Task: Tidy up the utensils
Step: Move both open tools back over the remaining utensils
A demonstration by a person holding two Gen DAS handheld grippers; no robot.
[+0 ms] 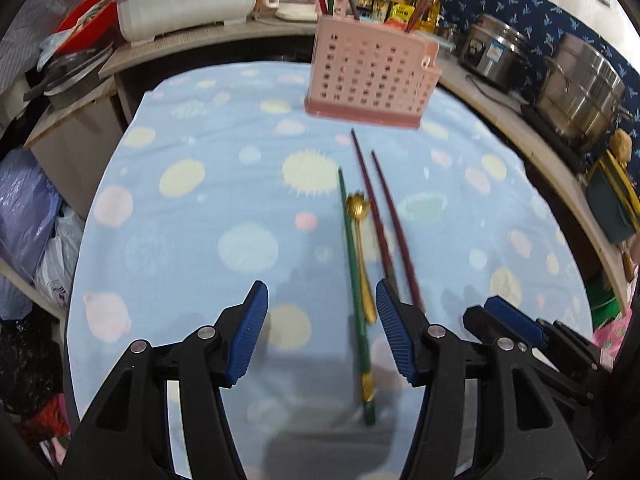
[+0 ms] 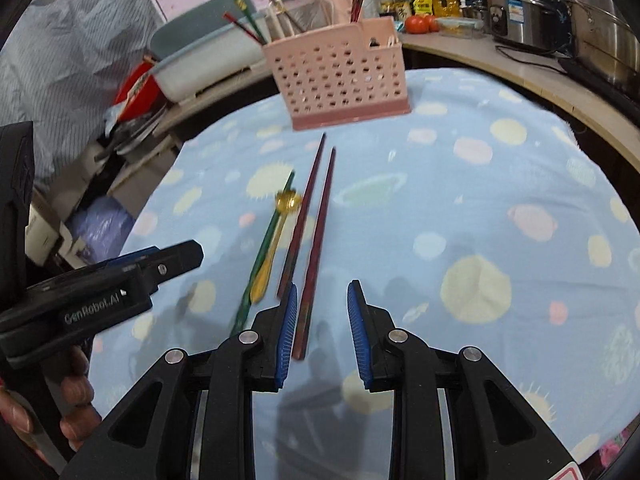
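A pink perforated utensil holder [image 1: 372,76] [image 2: 340,76] stands at the far side of the blue spotted cloth [image 1: 192,240], with several chopsticks upright in it. In front of it lie a green chopstick [image 1: 352,272] [image 2: 264,248], a gold spoon [image 1: 360,240] [image 2: 280,232] and two dark red chopsticks [image 1: 386,216] [image 2: 316,224], side by side. My left gripper [image 1: 320,292] hovers open above the green chopstick's near end. My right gripper [image 2: 323,296] is open too, and one red chopstick's near end lies between its pads, close to the left one.
A wooden counter curves behind the cloth. It carries a white tub [image 1: 188,4], bottles [image 1: 384,4], tomatoes [image 2: 420,22], a rice cooker [image 1: 496,56] and a steel pot [image 1: 580,88]. Bags and pans crowd the left side [image 1: 32,216]. A hand [image 2: 76,400] holds the left gripper's handle.
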